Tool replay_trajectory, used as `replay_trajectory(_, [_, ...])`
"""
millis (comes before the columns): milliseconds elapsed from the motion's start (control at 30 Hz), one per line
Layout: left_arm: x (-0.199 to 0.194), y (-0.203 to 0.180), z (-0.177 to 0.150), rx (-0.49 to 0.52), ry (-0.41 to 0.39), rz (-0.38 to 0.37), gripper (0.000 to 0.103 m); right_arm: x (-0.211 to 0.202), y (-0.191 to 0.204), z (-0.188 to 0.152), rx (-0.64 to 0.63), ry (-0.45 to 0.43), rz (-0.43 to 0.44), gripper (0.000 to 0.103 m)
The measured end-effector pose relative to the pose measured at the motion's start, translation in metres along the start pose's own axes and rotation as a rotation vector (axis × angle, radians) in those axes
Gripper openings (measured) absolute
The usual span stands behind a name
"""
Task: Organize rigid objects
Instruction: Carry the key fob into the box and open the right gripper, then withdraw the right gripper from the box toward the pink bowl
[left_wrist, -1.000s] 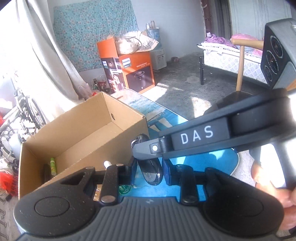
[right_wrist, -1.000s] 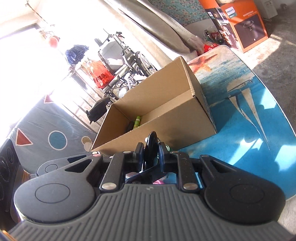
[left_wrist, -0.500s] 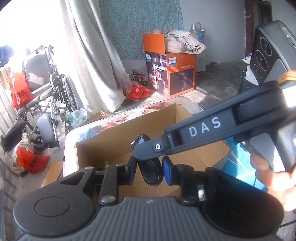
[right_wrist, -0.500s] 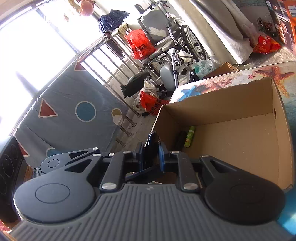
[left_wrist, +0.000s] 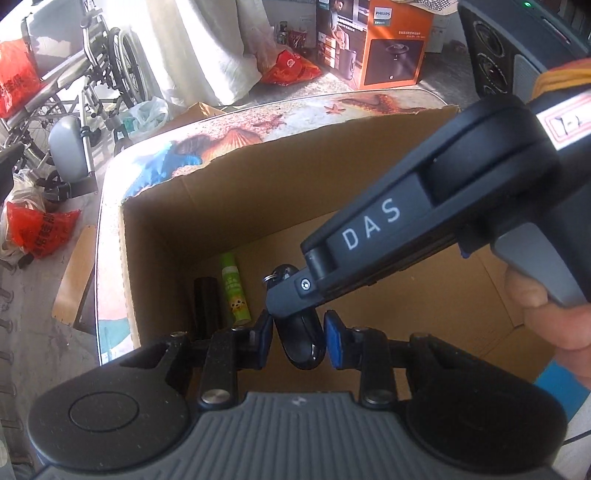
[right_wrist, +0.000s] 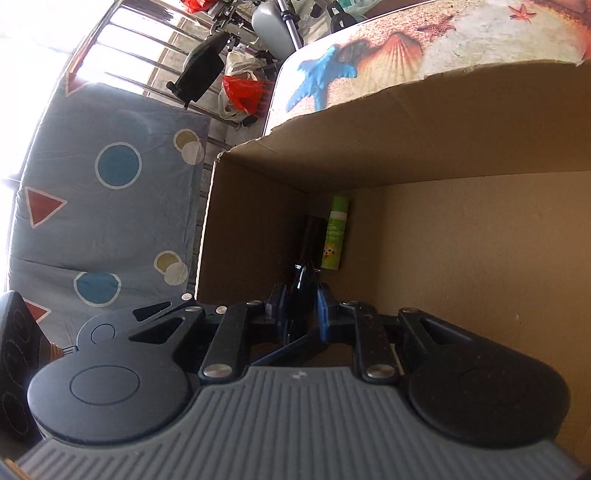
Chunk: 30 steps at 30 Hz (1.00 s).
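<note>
A black key fob with a metal ring hangs over the open cardboard box. My left gripper is shut on the fob's body, with a blue pad on each side. My right gripper is shut on the same fob edge-on; in the left wrist view its fingers reach in from the right onto the fob's upper end. On the box floor by the left wall lie a green spray bottle and a black cylinder. The bottle and cylinder also show in the right wrist view.
The box stands on a table with a seashell-print cloth. A wheelchair, red bags and an orange appliance carton stand on the floor beyond. A blue patterned mat leans left of the table. A hand holds the right gripper.
Both grippers have moved together with the fob from beside the box's near wall to over its inside, and both tilted downward. Neither grip has changed.
</note>
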<state>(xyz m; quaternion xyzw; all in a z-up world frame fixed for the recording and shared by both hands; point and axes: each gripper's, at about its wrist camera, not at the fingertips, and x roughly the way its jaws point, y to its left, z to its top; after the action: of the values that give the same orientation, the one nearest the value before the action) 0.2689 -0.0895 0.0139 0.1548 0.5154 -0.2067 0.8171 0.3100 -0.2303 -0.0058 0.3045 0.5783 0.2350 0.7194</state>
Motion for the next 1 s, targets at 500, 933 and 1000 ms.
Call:
replay_trajectory(500, [-0.018,-0.002,0.004,-0.011,-0.034,0.005,0.039,0.019,-0.022,0.007,0.087,0.029,-0.032,0.028])
replay_trajectory(933, [-0.146,-0.041,-0.09,-0.005,-0.346,-0.059,0.059,-0.157,-0.007,-0.142,-0.118,-0.348,0.035,0.04])
replay_trajectory(1000, [-0.149,-0.049,-0.105,-0.006,-0.36,-0.084,0.062,-0.176,-0.015,-0.178,-0.12,-0.412,0.055,0.04])
